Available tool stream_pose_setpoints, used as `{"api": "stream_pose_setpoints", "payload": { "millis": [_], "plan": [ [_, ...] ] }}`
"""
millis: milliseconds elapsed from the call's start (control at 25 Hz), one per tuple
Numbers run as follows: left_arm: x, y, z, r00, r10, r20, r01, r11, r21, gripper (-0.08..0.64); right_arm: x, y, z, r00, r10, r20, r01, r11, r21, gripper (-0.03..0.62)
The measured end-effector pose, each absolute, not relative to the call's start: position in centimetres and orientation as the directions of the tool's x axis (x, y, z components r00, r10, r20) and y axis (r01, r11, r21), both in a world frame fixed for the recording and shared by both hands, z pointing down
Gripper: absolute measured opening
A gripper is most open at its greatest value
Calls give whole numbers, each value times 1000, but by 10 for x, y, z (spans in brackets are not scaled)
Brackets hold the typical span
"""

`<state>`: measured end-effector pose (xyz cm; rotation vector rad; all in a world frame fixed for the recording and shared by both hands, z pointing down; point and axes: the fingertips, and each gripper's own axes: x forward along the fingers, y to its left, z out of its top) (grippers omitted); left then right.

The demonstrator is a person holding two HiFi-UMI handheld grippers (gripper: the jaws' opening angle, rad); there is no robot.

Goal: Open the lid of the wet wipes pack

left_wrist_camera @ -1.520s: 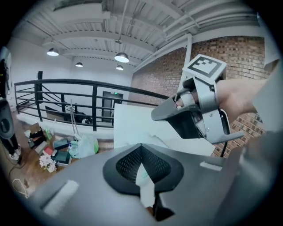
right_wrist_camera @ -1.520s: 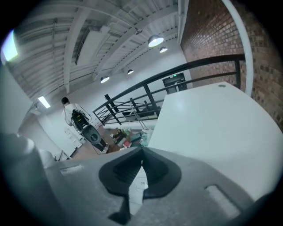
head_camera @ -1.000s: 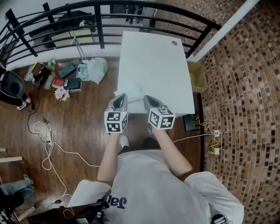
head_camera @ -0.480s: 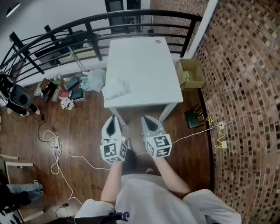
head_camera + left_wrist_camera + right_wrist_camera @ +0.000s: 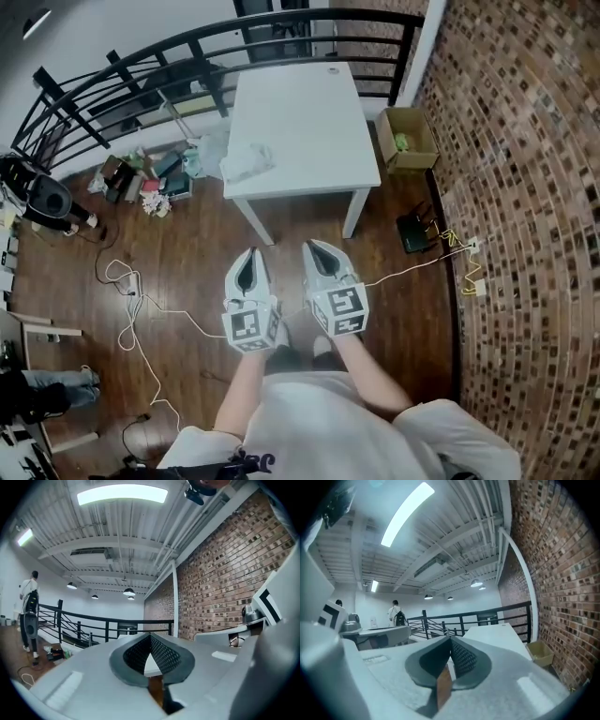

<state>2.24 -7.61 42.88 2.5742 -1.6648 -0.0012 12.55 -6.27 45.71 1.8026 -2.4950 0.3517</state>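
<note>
Closest in, both bare forearms [image 5: 242, 375] stick straight out from the torso, roughly parallel. The grippers sit side by side, pointing about level toward the table. The hands themselves are buried under the marker cubes [image 5: 251, 328], so no read on the fingers.

The left gripper [image 5: 248, 253] is closed up. In its own view the tips meet, and only a small wedge of gap sits behind them between the ribbed pads [image 5: 165, 654], with nothing caught in there. Same deal for the right gripper [image 5: 314, 246]: tips pressed together, empty. Both hang over the wood floor [image 5: 187, 262], short of the table and touching nothing. A white cable [image 5: 131, 305] snakes across the boards off to the left.

Further out is the white table [image 5: 309, 103]. The wet wipes pack [image 5: 247, 161] lies on its near-left corner, well apart from both grippers. It's tiny and pale from up here, so I can't tell the lid from the rest of it, or whether it's open. A pile of clutter [image 5: 150, 178] sits on the floor left of the table, and a cardboard box [image 5: 405, 139] is on its right by the brick wall [image 5: 525, 141]. Beyond that is the black railing [image 5: 187, 56]. The gripper views also catch a person [image 5: 396, 613] standing way back, too small to make out much.
</note>
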Motion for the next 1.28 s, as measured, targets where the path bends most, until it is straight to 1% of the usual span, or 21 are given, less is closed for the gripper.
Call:
{"api": "stream_pose_setpoints", "payload": {
  "millis": [200, 400, 600, 720, 1040, 1280],
  "plan": [
    [15, -69, 390, 439, -898, -20, -898, -439, 11, 16, 121, -65, 425, -326, -938, 120, -943, 314, -107, -12],
    [-13, -60, 372, 428, -903, -31, -904, -427, -16, 17, 90, -71, 395, -360, -931, 61, -933, 357, -51, -11],
    [-47, -60, 380, 375, -927, -22, -926, -376, 28, 17, 39, -55, 388, -451, -891, 54, -892, 452, -2, -11],
    [-49, -58, 383, 385, -923, -20, -922, -386, 28, 17, 22, -49, 392, -471, -879, 72, -881, 473, 8, -11],
    [-47, -58, 392, 414, -910, -8, -910, -414, 41, 17, 23, -47, 393, -440, -895, 78, -897, 442, 21, -11],
    [-51, -61, 389, 433, -901, -28, -899, -434, 55, 16, 28, -53, 396, -402, -912, 86, -915, 404, 9, -11]
  ]
}}
